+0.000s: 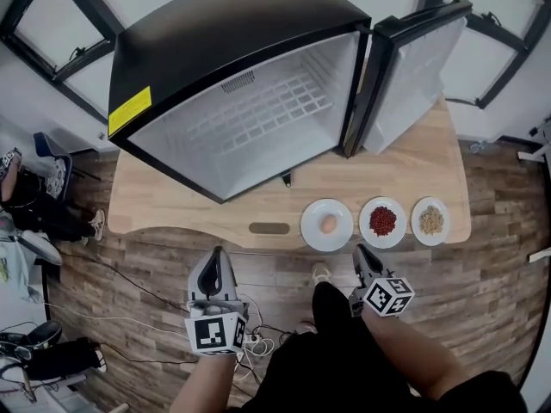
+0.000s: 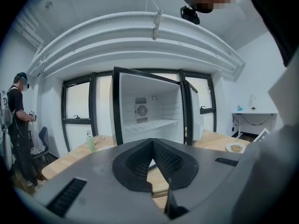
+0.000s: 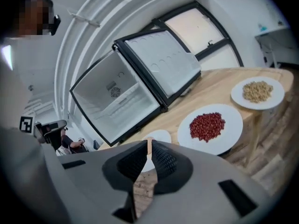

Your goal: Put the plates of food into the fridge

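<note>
It looked like a test room or lab, not a home kitchen. A small black fridge (image 1: 215, 41) sat on a wooden table (image 1: 172, 205). Behind the table were big dark-framed windows (image 2: 77, 106) and plain white walls (image 2: 224, 101). Left of the table stood a person (image 2: 18, 120) with gear on the head, and cables (image 1: 252, 342) lay on the floor (image 1: 482, 256) in front of it.

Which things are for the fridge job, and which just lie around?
Job: open black fridge; white round plate with an egg; white plate of red beans; white plate of tan grains.
Lying about: green bottle; small dark tabletop object.
</note>
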`<state>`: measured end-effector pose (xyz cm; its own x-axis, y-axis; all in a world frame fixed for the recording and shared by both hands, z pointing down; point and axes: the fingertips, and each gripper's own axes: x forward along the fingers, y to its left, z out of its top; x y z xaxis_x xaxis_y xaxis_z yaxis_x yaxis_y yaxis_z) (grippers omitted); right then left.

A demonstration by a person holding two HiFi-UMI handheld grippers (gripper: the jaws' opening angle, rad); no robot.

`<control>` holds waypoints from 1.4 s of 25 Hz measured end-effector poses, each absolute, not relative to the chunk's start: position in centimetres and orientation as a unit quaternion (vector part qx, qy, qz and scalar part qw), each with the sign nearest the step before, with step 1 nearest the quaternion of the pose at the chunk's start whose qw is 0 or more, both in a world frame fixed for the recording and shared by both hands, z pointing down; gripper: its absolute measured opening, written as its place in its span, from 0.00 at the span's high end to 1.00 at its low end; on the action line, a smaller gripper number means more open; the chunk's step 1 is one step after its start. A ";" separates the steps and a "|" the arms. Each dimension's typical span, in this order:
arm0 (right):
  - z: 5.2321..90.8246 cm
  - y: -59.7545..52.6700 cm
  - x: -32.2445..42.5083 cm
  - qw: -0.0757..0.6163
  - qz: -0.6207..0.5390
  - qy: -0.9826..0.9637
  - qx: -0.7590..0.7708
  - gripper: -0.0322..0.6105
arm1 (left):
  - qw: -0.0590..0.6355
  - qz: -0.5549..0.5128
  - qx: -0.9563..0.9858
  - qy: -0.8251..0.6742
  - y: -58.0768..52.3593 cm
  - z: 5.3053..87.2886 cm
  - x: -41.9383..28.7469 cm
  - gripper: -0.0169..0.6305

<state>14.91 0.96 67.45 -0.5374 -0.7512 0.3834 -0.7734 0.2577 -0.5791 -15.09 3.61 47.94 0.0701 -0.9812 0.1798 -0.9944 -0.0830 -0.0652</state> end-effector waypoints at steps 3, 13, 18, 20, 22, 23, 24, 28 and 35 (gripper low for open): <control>70.0 0.2 14.8 0.004 0.419 -0.771 0.480 0.90 | 0.051 0.096 0.733 -0.671 3.0 49.1 -14.9 0.97; 74.9 -0.6 13.7 -0.054 0.532 -0.707 0.463 0.70 | 0.091 0.104 0.739 -0.660 1.6 50.7 -14.1 0.97; 75.9 -1.5 12.7 -0.098 0.589 -0.671 0.441 0.70 | 0.090 0.112 0.739 -0.658 0.6 51.1 -14.1 0.97; 75.9 -1.6 12.3 -0.104 0.598 -0.668 0.430 0.71 | 0.088 0.111 0.740 -0.658 0.3 51.1 -14.1 0.97; 75.3 -1.8 12.1 -0.113 0.602 -0.667 0.424 0.81 | 0.089 0.109 0.739 -0.659 0.1 51.1 -14.2 0.97; 74.9 -2.0 12.0 -0.121 0.606 -0.664 0.421 0.86 | 0.090 0.107 0.737 -0.661 -0.1 51.1 -14.3 0.97; 74.4 -2.1 11.9 -0.131 0.611 -0.660 0.418 0.88 | 0.091 0.105 0.736 -0.662 -0.2 51.1 -14.4 0.97; 72.3 -2.2 11.2 -0.134 0.618 -0.663 0.401 0.90 | 0.085 0.091 0.736 -0.665 -0.9 50.2 -14.1 0.97; 68.0 -3.9 10.8 -0.132 0.612 -0.681 0.379 0.90 | 0.065 0.078 0.725 -0.681 -1.8 47.7 -15.1 0.97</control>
